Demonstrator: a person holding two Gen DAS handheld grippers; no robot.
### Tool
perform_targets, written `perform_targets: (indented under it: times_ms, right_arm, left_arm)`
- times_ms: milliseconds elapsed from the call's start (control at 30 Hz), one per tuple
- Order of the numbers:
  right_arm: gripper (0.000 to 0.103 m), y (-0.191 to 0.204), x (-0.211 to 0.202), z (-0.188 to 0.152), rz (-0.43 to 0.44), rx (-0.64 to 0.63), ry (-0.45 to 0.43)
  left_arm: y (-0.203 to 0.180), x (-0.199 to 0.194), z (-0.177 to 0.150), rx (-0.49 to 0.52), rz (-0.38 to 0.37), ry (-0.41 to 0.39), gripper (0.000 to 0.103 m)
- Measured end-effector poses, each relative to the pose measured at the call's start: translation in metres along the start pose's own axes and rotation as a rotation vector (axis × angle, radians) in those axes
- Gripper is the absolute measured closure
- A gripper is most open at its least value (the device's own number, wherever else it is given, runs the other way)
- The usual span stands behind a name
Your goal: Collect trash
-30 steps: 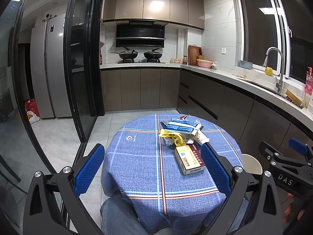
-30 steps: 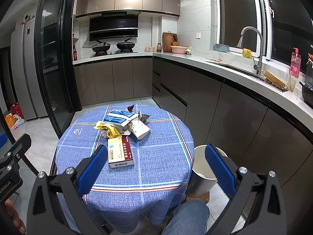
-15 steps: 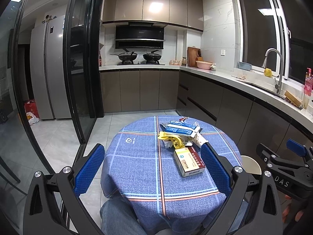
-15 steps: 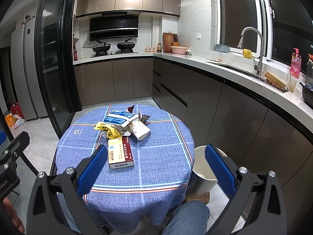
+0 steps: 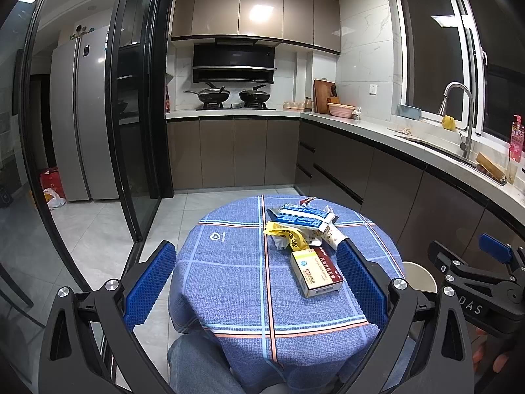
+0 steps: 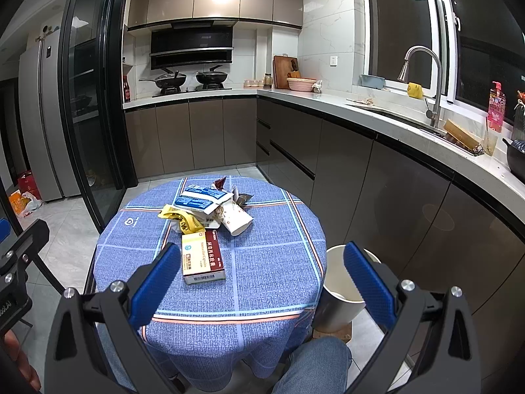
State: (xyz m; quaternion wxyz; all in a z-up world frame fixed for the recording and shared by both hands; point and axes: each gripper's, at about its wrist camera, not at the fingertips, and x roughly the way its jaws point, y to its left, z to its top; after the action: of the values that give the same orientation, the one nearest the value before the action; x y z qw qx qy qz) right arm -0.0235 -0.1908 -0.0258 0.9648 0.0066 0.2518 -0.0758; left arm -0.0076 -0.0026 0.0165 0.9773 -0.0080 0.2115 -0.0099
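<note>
A pile of trash lies on a round table with a blue checked cloth [image 5: 229,272] [image 6: 262,282]: a yellow and red medicine box [image 5: 316,272] [image 6: 202,257], blue and white wrappers [image 5: 300,216] [image 6: 200,198], a yellow wrapper [image 5: 288,234] [image 6: 180,220] and a tipped paper cup [image 6: 236,221]. A white trash bin [image 6: 343,295] [image 5: 420,275] stands on the floor right of the table. My left gripper [image 5: 256,285] is open and empty, held back from the table's near edge. My right gripper [image 6: 262,282] is open and empty, held likewise.
Kitchen cabinets and a counter with a sink and faucet [image 6: 423,75] run along the right and back. A glass sliding door [image 5: 131,131] and a fridge [image 5: 75,124] stand at the left. The person's knee [image 6: 311,364] is under the table's near edge.
The left view has shifted slightly, so the table sits a little lower and nearer. The right view is almost unchanged. Both grippers stay open.
</note>
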Motion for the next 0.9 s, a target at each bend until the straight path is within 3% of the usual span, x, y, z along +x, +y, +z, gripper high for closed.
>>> perform_targets:
  times_ms: [900]
  right_arm:
    - [0.003, 0.0040, 0.0026, 0.0023, 0.002, -0.003, 0.003]
  left_arm:
    - [-0.0024, 0.0001, 0.0011, 0.000, -0.007, 0.001, 0.008]
